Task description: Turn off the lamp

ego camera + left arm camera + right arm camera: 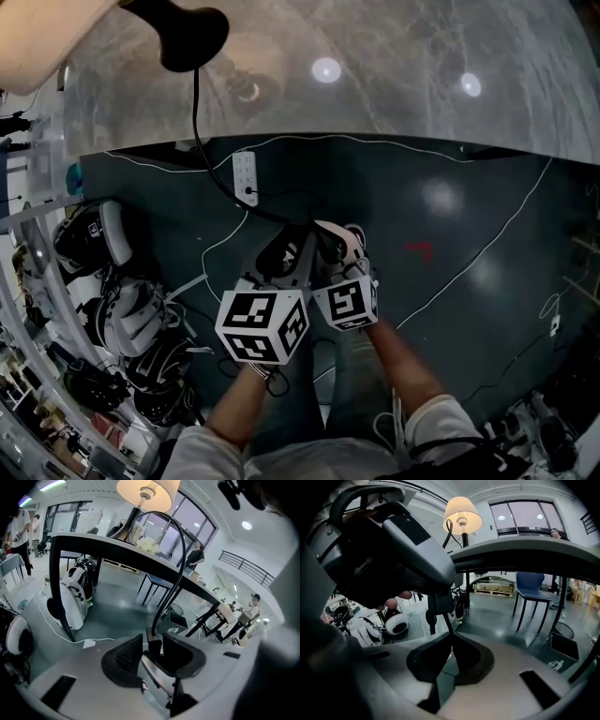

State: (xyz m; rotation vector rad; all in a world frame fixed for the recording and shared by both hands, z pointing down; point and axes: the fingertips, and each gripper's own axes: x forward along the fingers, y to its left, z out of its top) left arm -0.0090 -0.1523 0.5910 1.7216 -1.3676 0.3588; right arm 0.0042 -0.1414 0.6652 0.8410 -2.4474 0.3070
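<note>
The lamp's cream shade glows on the table, and its black base stands at the far left. A black cord drops from the base over the table's edge to both grippers below. My left gripper is open. The cord's black inline switch hangs between its pads, close to the right one, with a gap on the left. My right gripper is shut on the cord just under the switch. In the head view the two grippers sit side by side.
A white power strip lies on the dark floor under the table's edge. Helmets and bags pile up at the left. Thin white cables cross the floor. A blue chair and people stand farther off.
</note>
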